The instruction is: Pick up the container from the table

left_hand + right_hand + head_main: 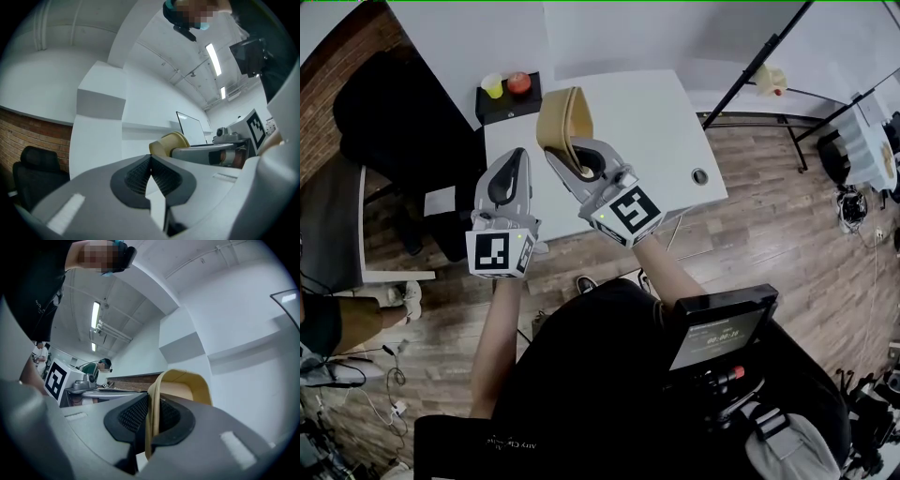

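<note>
Two grippers hang over the white table (656,122); your right gripper (151,404) is clenched on the tan container (565,117), its thin wall pinched between the pads; container held clear of the tabletop, tilted; your left gripper (150,161) is closed on nothing, just beside the right one; black tray (508,105) with a yellow cup (492,86) and a red item (518,82) sits at the table's far corner.

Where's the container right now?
Head view, centre: the tan container is pinched by its wall in the right gripper, over the white table, just right of the left gripper.
</note>
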The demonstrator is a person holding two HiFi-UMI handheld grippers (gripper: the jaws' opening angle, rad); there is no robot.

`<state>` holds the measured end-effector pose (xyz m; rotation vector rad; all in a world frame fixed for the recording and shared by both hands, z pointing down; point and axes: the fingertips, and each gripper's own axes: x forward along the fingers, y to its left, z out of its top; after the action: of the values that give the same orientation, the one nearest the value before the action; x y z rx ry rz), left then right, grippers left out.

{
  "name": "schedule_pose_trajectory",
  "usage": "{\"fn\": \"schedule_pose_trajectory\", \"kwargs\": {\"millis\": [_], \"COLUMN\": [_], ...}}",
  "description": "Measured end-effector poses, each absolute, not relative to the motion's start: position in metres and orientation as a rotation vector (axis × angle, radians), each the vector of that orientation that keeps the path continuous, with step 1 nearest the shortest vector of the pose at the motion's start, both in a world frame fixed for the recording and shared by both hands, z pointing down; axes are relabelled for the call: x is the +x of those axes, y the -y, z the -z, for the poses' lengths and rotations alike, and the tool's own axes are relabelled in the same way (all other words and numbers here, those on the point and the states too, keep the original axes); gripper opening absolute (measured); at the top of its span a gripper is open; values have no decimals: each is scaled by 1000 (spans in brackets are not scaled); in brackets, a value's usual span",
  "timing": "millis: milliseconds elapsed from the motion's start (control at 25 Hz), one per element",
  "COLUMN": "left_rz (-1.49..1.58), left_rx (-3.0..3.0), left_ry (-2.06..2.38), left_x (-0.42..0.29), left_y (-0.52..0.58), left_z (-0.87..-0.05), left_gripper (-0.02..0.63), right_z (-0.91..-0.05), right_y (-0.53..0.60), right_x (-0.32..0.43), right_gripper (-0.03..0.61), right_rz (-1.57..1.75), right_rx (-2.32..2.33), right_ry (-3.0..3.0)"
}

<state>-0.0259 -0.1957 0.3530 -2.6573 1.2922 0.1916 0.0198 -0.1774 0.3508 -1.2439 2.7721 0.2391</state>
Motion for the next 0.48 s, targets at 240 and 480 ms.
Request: {"fn": "schedule_pose_trajectory", "kwargs": {"millis": [240,480], "left_rz": [-181,-178], "left_rx": [-2669,-2676], "left_ry": [-1293,-1280], "left_x": [-24,-20], "left_y": [197,198], "left_z": [-361,-361], "left_gripper": [-2,-2], "right_z": [-357,-357], "right_y": [179,180], "right_x": [20,20], "right_gripper": [52,52], "right_rz": [-242,-238], "right_rx": [-1259,-1257], "right_ry": [-2776,-2773]}}
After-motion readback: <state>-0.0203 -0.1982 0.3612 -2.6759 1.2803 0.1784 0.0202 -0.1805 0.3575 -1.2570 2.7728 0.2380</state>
